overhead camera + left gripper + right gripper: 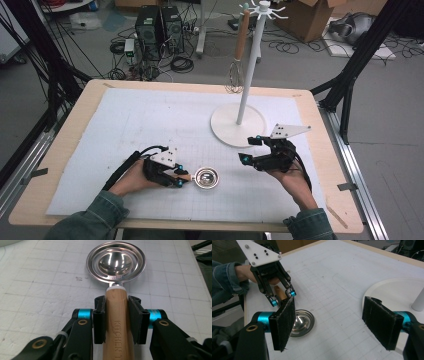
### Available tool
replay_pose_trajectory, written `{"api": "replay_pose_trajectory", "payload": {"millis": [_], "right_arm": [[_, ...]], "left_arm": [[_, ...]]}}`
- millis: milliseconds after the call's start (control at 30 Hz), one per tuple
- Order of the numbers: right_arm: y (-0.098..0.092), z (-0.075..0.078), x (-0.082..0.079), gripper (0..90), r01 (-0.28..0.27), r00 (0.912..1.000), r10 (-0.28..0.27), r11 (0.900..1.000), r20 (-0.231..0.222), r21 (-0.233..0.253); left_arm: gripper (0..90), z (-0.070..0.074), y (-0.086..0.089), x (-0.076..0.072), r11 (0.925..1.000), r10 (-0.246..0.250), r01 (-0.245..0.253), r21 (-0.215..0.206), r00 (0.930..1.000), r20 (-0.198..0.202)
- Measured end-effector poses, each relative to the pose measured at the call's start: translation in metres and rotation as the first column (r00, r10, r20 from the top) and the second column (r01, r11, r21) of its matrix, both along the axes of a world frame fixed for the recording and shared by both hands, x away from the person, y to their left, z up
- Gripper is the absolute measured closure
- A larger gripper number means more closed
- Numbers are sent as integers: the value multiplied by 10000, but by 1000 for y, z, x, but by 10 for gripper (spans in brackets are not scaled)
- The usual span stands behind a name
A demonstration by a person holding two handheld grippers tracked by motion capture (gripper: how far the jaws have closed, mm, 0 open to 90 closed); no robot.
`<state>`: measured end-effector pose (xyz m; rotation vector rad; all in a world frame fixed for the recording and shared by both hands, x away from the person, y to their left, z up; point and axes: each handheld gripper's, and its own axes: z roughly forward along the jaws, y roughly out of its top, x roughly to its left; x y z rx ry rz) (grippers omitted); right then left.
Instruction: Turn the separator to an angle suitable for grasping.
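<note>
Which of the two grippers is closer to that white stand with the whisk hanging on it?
The right gripper. It hovers open just beside the stand at its base. The left gripper is farther off, shut on the ladle.

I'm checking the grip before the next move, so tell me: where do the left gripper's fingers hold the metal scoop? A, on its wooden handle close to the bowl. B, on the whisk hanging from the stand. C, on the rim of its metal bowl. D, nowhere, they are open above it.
A: the left gripper has its fingers pressed on both sides of the wooden handle, just behind the metal scoop.
</note>
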<state>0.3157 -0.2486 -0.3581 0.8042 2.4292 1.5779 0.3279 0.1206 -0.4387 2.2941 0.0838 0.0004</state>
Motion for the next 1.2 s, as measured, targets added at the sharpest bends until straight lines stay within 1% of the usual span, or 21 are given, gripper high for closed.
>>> {"api": "replay_pose_trajectory", "payload": {"millis": [67, 100, 200, 367, 533, 600, 667, 733, 767, 800, 833, 933, 1000, 1033, 1100, 1167, 1200], "right_arm": [[0, 0, 1, 263, -27, 9999, 27, 10000, 97, -9], [0, 0, 0, 263, -38, 10000, 38, 10000, 1, -2], [1, 0, 0, 263, -34, 10000, 34, 10000, -13, -13], [0, 0, 0, 263, -37, 10000, 37, 10000, -19, -3], [1, -1, 1, 262, -23, 10000, 23, 10000, 8, -30], [1, -1, 1, 262, -29, 10000, 29, 10000, -11, -23], [1, -1, 1, 262, -30, 10000, 30, 10000, -11, -30], [2, -2, 2, 262, -24, 10000, 24, 10000, 15, -42], [2, -2, 1, 262, -37, 10000, 37, 10000, -45, -47], [3, -2, 2, 262, -73, 10000, 73, 9999, 21, -73], [3, -2, 2, 262, -57, 10000, 57, 9999, -65, -92], [5, -3, 4, 262, -52, 9999, 52, 10000, -103, -26], [6, -3, 6, 262, -71, 9999, 71, 10000, -95, 3], [8, -3, 6, 262, -69, 10000, 69, 10000, -62, -8], [11, -3, 6, 262, -114, 9999, 113, 9999, -93, -63], [14, -3, 7, 262, -164, 9998, 163, 9998, -151, -115], [15, -4, 7, 262, -202, 9997, 200, 9997, -111, -170]], "left_arm": [[681, 0, -1, 0, 9999, -94, 94, -42, 10000, 17], [681, 0, -1, -1, 9999, -129, 129, 0, 9999, 31], [681, 0, -2, -1, 9998, -221, 221, -11, 9997, 55], [680, -1, -2, -1, 9996, -245, 245, -101, 9997, 17], [675, 0, -2, -1, 9997, -226, 226, -102, 9997, 5], [666, 2, 0, 0, 9996, -156, 156, -246, 9999, -22], [628, 6, 3, 1, 9989, -24, 23, -472, 10000, -8], [610, 11, 6, 1, 9976, 111, -114, -688, 9999, -41], [601, 13, 7, 1, 9968, 126, -129, -794, 9999, -42], [593, 14, 9, 1, 9962, 156, -158, -854, 9999, -31], [588, 15, 10, 1, 9953, 204, -207, -942, 9998, -44], [563, 19, 13, 1, 9947, 264, -274, -992, 9996, -116], [545, 21, 14, 0, 9933, 319, -330, -1107, 9994, -121], [543, 22, 15, -1, 9929, 360, -366, -1129, 9993, -74], [516, 25, 18, -1, 9910, 481, -495, -1242, 9987, -146], [495, 27, 21, -1, 9901, 612, -625, -1256, 9980, -146], [481, 28, 23, -1, 9885, 697, -713, -1334, 9974, -170]]}}
